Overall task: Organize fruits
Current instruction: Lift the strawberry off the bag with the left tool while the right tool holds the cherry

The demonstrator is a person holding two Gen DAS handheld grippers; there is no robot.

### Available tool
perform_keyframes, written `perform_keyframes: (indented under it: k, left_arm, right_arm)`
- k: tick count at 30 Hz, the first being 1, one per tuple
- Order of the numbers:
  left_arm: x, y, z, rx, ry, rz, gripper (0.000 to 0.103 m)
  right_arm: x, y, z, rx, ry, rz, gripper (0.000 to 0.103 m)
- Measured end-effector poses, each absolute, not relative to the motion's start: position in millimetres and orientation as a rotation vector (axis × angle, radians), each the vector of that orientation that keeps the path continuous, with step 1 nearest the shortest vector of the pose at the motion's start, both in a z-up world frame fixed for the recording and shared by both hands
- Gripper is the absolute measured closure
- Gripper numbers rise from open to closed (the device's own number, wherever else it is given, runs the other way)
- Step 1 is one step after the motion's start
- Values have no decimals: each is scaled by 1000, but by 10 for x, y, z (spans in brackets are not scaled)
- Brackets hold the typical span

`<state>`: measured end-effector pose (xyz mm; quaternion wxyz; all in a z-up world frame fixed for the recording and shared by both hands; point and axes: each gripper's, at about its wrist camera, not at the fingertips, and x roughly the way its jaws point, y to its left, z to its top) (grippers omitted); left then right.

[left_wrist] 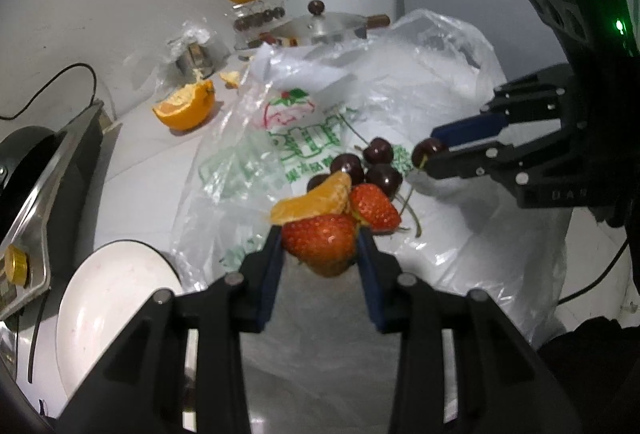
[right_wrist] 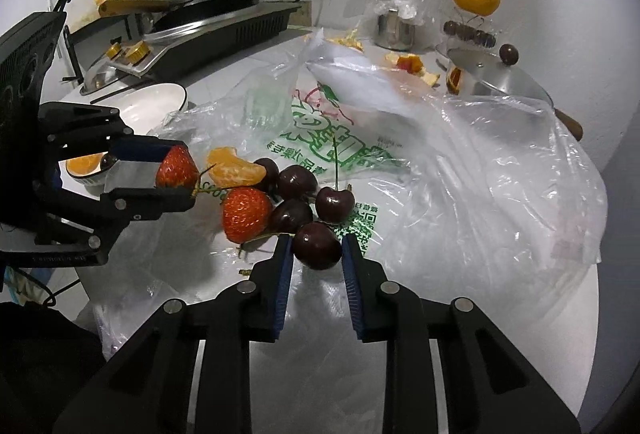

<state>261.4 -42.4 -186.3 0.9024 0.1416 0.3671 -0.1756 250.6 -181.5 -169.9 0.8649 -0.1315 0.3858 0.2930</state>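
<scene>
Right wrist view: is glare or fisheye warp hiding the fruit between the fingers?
Right wrist view: the cherry is sharp, small highlights only; glare sits on the plastic bag; warp bends the edges. Left wrist view: the strawberry reads clearly, dimmer underneath.

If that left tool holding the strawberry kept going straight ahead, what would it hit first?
Probably the orange segment, lying just beyond the held strawberry between the left tool's fingers, with a second strawberry beside it. Depth is hard to judge.

Both wrist views look closely, from opposite sides, at the plastic bag [left_wrist: 360,106] [right_wrist: 460,154].
</scene>
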Motion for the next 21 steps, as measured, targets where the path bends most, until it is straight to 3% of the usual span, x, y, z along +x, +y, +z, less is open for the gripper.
perform_keyframes:
  k: [15, 21]
  left_arm:
    - [2347, -283, -1525, 138, 629, -381, 66]
    - [2273, -387, -1657, 194, 694, -428, 66]
  right_arm:
    - [2270, -1924, -1377, -273, 729, 566, 77]
    - [2198, -1897, -1355, -273, 723, 571, 77]
